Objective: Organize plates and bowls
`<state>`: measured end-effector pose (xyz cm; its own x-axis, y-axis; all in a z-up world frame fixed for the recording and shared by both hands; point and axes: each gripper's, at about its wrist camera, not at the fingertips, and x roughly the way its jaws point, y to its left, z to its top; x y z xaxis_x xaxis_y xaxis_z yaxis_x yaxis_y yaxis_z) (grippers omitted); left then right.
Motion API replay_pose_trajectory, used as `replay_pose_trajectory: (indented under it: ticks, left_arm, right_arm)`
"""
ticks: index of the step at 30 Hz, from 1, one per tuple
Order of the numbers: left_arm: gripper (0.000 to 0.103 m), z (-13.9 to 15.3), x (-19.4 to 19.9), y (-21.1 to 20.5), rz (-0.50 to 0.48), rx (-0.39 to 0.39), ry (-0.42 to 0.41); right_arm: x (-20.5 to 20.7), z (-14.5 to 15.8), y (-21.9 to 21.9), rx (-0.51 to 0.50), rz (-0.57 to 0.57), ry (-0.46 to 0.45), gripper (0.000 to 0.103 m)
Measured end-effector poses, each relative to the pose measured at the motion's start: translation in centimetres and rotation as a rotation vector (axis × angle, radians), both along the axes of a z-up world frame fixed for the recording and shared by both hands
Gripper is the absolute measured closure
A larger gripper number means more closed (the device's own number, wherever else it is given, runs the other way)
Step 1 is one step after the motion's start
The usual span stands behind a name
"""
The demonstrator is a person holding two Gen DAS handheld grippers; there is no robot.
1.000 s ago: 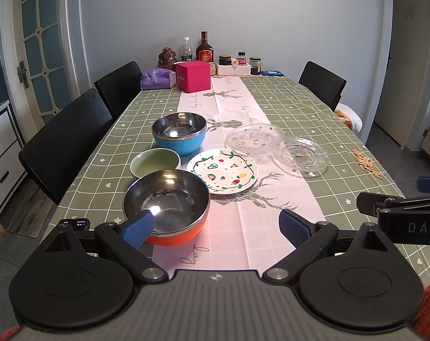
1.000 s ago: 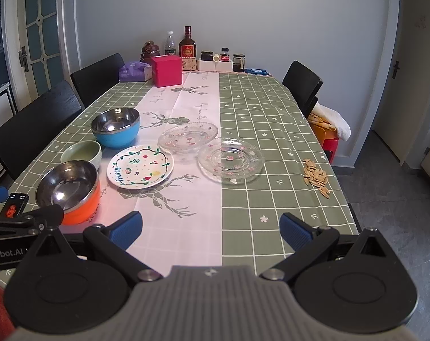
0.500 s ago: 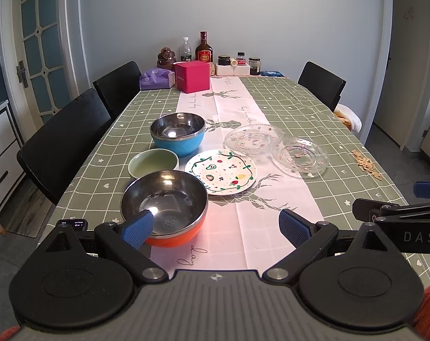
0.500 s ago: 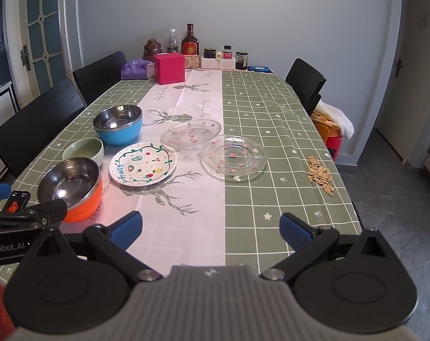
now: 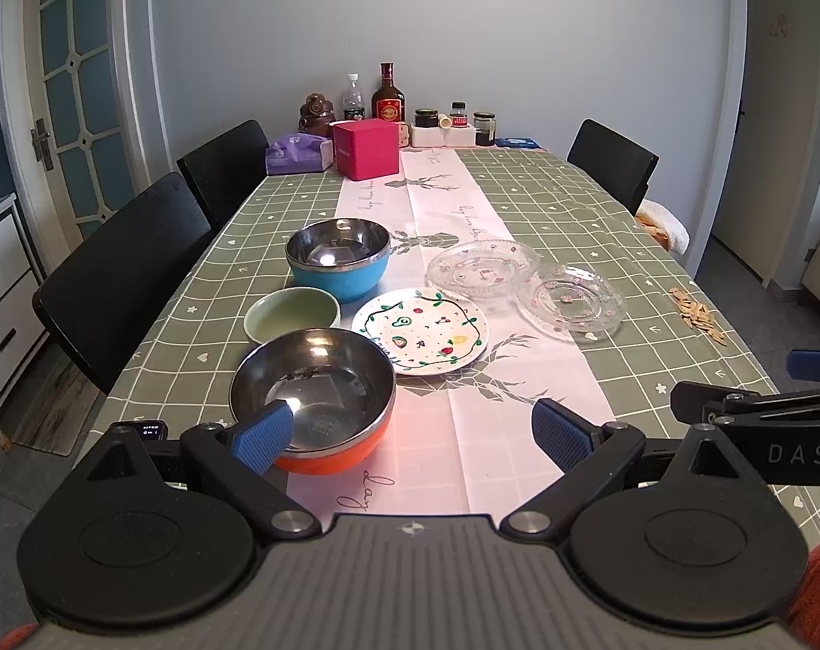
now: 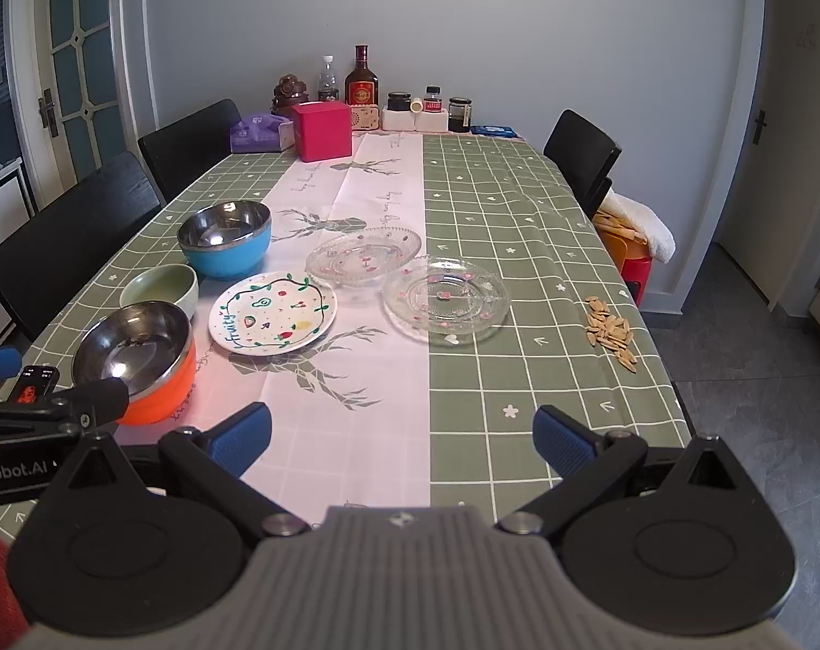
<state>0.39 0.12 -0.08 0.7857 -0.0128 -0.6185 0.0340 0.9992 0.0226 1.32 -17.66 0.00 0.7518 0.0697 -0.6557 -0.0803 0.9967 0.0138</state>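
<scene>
Steel-lined orange bowl (image 5: 312, 395) sits nearest on the counter (image 5: 653, 249), both tongs (image 5: 410, 436) (image 6: 402, 436) wide and empty; the overlapping clear glass plates (image 6: 445, 298) could chip if snatched carelessly.

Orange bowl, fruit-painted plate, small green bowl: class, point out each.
Orange bowl (image 5: 312, 395): left wrist view, steel inside.
Fruit-painted plate (image 6: 272, 317): right wrist view, painted centre.
Small green bowl (image 5: 292, 316): left wrist view, inner base.

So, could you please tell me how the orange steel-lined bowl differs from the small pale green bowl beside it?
The orange steel-lined bowl is wider than the small pale green bowl. The orange bowl has a shiny metal inside; the green bowl looks matte and glazed all over. The orange bowl sits nearer the cameras, the green one just behind. Both stand upright and empty.
</scene>
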Motion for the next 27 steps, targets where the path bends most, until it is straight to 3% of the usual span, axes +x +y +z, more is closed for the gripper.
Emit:
replay_pose_trajectory:
  ticks: [27]
  left_arm:
    - [0.0, -0.07, 0.06, -0.2, 0.001, 0.0, 0.004]
  right_arm:
    - [0.14, -0.36, -0.03, -0.001, -0.005, 0.014, 0.003]
